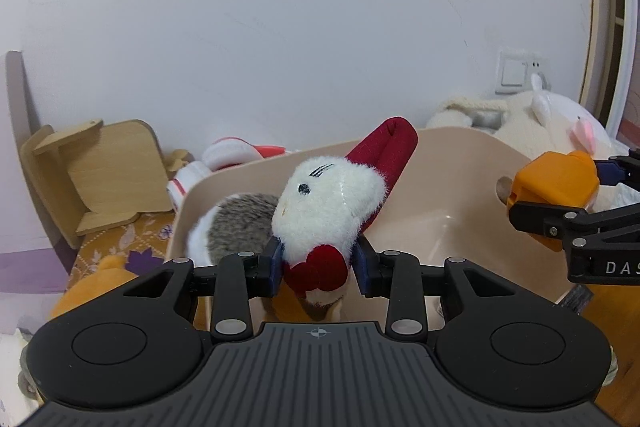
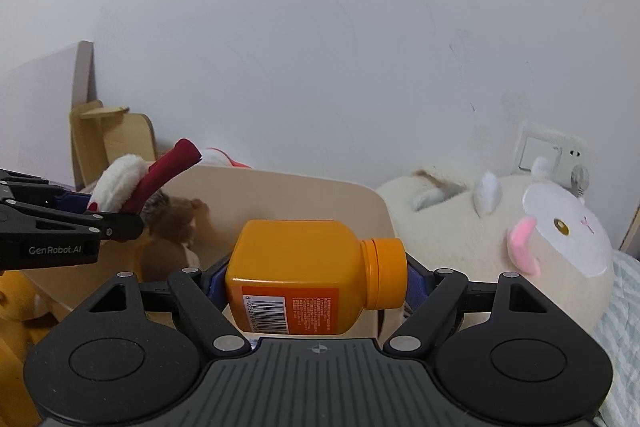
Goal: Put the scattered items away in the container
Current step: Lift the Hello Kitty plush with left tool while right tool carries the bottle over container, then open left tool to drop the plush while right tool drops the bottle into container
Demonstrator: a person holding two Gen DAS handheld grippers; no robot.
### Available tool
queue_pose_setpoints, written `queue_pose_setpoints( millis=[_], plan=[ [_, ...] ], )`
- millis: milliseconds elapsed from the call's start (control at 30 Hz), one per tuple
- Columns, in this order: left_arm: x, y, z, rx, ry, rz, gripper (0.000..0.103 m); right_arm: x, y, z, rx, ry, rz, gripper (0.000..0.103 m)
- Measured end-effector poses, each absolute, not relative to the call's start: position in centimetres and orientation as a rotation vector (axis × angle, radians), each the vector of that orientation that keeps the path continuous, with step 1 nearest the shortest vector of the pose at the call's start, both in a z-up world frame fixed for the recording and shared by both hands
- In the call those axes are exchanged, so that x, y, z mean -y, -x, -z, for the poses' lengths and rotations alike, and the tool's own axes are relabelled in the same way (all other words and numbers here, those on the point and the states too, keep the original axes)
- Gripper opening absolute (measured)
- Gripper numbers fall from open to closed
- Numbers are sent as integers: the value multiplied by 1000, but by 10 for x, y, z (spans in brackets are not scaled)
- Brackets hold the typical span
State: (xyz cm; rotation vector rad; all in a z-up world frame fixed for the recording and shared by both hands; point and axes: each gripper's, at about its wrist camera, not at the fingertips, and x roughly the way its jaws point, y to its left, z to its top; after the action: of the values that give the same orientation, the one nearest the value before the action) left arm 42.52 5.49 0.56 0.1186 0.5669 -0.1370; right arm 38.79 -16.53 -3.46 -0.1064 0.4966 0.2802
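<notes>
My left gripper (image 1: pixel 318 263) is shut on a white plush toy (image 1: pixel 328 203) with dark red ears and a red bow, held over the near left part of the beige bin (image 1: pixel 448 183). A grey and white plush (image 1: pixel 236 223) lies inside the bin below it. My right gripper (image 2: pixel 316 275) is shut on an orange bottle (image 2: pixel 304 267), lying sideways with its cap to the right, pads on base and cap. The bottle hangs at the near rim of the bin (image 2: pixel 300 191), which also holds a brown plush (image 2: pixel 176 227). In the left wrist view the bottle (image 1: pixel 552 183) is at the bin's right wall.
A wooden stand (image 1: pixel 100 175) leans at the wall left of the bin. A red and white plush (image 1: pixel 232 155) lies behind the bin, and an orange plush (image 1: pixel 92 283) lies near its left side. A big cream plush (image 2: pixel 520 239) fills the bed to the right.
</notes>
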Motion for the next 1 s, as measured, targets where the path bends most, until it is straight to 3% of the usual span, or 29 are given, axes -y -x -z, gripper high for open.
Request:
queue_pose_setpoints(
  millis=[700, 800, 867, 1000],
  plan=[
    [-45, -436, 9, -694, -102, 146, 43, 156, -403, 33, -553, 186, -287, 78],
    [-43, -436, 10, -715, -95, 160, 51, 154, -405, 33, -564, 209, -297, 78],
    [-42, -434, 9, -712, -91, 169, 73, 153, -404, 33, -567, 216, -302, 82],
    [-39, -430, 5, -703, -90, 167, 83, 156, -402, 30, -557, 196, -303, 90]
  ],
)
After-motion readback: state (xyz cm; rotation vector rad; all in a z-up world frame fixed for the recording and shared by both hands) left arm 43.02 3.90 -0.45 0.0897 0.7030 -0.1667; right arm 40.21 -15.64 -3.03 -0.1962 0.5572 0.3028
